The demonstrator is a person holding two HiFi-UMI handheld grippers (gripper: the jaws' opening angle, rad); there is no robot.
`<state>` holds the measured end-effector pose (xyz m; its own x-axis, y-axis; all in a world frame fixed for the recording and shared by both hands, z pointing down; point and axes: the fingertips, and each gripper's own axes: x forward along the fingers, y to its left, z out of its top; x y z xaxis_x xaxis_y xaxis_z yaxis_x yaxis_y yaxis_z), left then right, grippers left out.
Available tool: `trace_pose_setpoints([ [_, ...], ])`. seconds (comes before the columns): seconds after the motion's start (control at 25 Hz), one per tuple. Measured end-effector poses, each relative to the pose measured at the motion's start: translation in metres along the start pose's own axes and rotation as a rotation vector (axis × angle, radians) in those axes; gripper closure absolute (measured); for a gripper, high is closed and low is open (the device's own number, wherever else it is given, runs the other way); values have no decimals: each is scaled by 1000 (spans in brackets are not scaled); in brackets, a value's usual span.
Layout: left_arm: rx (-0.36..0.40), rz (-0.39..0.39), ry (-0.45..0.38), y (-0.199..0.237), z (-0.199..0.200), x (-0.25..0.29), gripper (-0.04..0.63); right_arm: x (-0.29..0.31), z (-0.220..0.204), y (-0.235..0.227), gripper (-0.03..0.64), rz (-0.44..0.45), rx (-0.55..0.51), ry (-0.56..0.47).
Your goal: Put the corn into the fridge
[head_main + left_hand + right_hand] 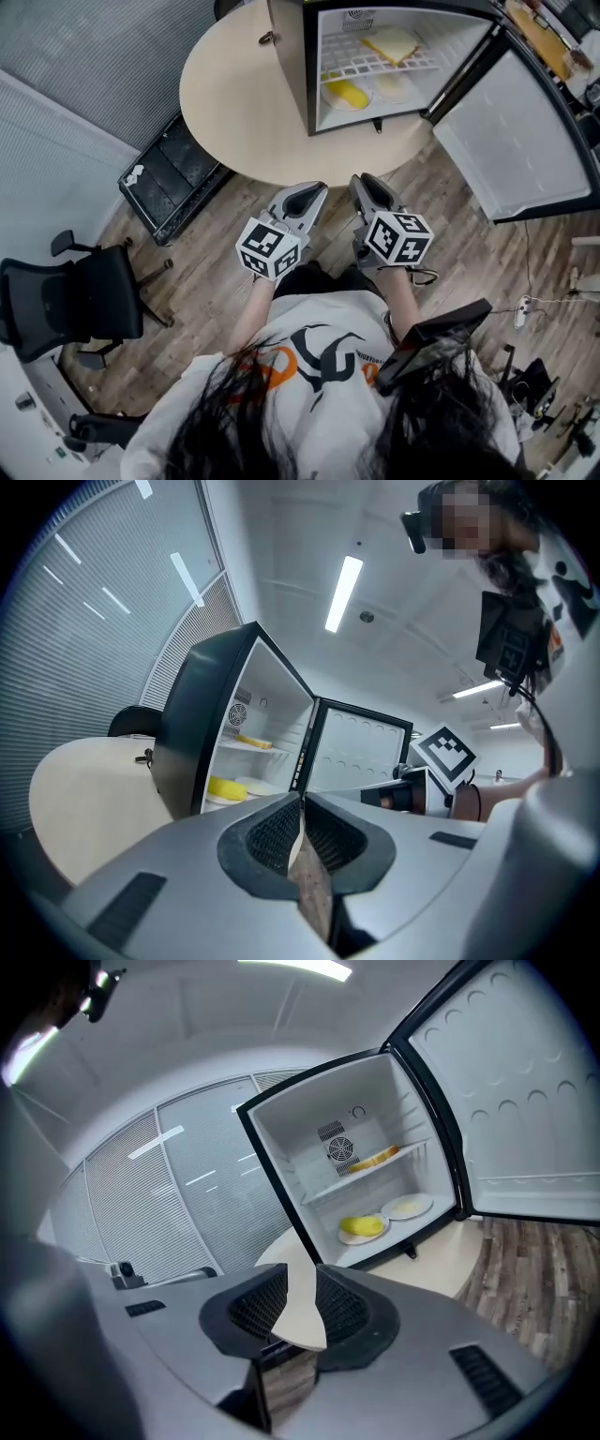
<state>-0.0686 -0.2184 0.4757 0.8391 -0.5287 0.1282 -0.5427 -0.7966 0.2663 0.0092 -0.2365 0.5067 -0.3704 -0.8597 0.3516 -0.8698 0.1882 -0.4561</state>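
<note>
The yellow corn (344,92) lies on a plate on the floor of the small open fridge (289,56), which stands on the round table (234,112). The corn (225,787) also shows in the left gripper view, and the corn (363,1226) in the right gripper view. Both grippers hang side by side over the wooden floor, short of the table's near edge and close to the person's body. The left gripper (305,194) (302,803) is shut and empty. On the right gripper (370,185) (300,1283) the jaws stand a little apart with nothing between them.
The fridge door (511,141) is swung wide to the right. Inside, a pale plate (394,87) sits beside the corn and a yellow slab (392,42) lies on the wire shelf. An office chair (66,291) and a black case (173,173) stand at the left.
</note>
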Motion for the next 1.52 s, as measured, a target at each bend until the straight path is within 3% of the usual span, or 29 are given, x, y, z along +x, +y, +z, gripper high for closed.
trace_pose_setpoints([
  [0.36, 9, 12, 13, -17, -3, 0, 584, -30, -2, -7, 523, 17, 40, -23],
  [1.04, 65, -38, 32, -180, -36, 13, 584, -167, -37, -46, 537, 54, 35, -10],
  [1.24, 64, -17, 40, -225, -55, 4, 584, -204, -56, -50, 540, 84, 20, 17],
  [1.52, 64, 40, 44, -250, -69, -16, 584, -230, -73, -45, 569, 112, -13, 43],
])
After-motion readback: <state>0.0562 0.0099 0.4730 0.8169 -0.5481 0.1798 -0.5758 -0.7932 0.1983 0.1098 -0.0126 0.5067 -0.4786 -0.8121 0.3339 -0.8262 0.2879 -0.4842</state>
